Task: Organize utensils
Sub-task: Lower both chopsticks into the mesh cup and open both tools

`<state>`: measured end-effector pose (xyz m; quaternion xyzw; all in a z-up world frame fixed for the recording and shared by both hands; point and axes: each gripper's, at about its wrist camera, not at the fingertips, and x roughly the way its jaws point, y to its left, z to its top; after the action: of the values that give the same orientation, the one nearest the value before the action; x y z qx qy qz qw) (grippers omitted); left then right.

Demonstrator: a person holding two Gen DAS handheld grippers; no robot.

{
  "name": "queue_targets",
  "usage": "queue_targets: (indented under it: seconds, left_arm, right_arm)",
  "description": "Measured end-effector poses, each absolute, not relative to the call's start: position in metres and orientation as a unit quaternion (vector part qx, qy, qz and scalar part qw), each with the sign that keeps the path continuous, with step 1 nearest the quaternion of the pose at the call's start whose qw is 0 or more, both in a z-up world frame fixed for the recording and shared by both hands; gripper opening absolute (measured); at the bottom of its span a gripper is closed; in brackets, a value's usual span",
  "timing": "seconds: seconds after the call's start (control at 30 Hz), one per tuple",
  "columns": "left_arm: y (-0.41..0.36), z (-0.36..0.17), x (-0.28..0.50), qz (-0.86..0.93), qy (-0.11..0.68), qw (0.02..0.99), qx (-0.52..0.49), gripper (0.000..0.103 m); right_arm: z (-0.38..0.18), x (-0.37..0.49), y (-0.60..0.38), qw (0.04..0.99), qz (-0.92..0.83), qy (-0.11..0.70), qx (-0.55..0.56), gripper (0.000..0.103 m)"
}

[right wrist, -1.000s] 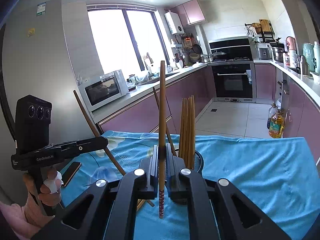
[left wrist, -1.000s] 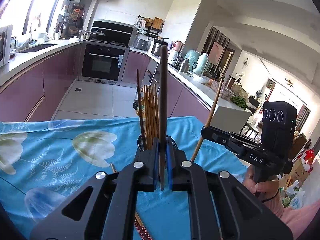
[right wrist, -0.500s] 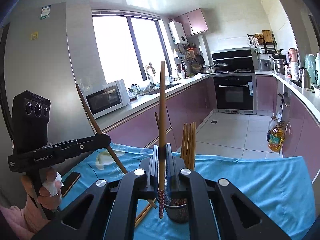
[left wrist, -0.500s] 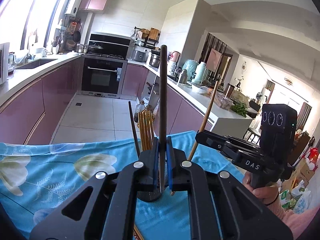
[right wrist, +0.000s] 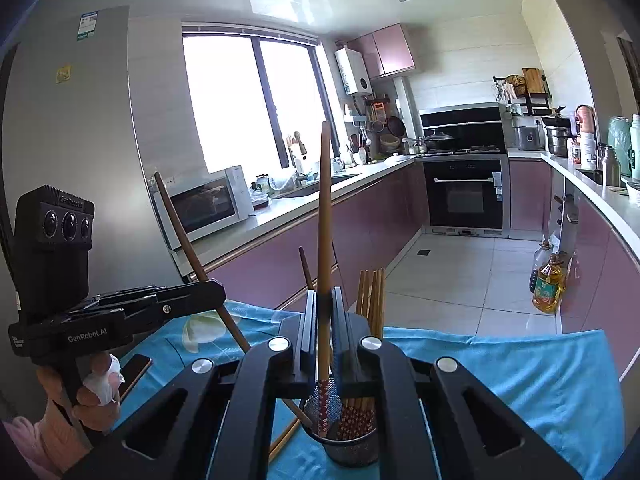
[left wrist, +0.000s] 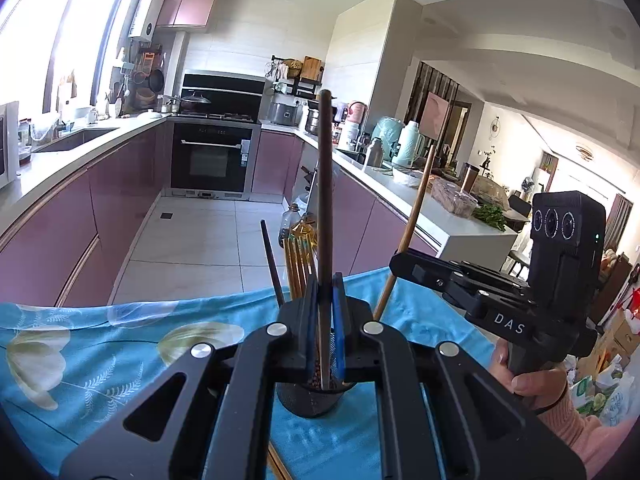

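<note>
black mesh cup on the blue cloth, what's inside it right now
The mesh cup holds a bundle of chopsticks with red-patterned ends, plus one dark chopstick. Its bottom is hidden by the grippers.

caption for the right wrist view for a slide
Right gripper lowers a patterned-end chopstick into the black mesh holder on the blue cloth, while the left gripper holds another.

A table covered by a blue floral tablecloth (left wrist: 100,356) carries a black mesh utensil holder (right wrist: 352,446) standing upright. A loose chopstick (right wrist: 285,442) lies flat on the cloth beside the holder, and a phone (right wrist: 135,368) rests near the cloth's left edge.
</note>
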<state>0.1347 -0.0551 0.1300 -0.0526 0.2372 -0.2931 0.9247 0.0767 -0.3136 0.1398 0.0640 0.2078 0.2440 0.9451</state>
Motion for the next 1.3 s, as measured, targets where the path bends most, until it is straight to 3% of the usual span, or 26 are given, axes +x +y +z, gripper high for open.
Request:
queue_targets:
  seconds: [0.9,1.3]
  left_arm:
    - [-0.082,0.089,0.172,-0.298,0.324,0.898,0.014,0.008]
    - [-0.09,0.062,0.202,-0.29,0.359,0.887,0.004,0.01]
  right_arm:
    - [0.081,0.112,-0.298,0.917,0.231,0.321,0.047,0.006]
    - [0.073,0.121,-0.299,0.917,0.218,0.329,0.059,0.008]
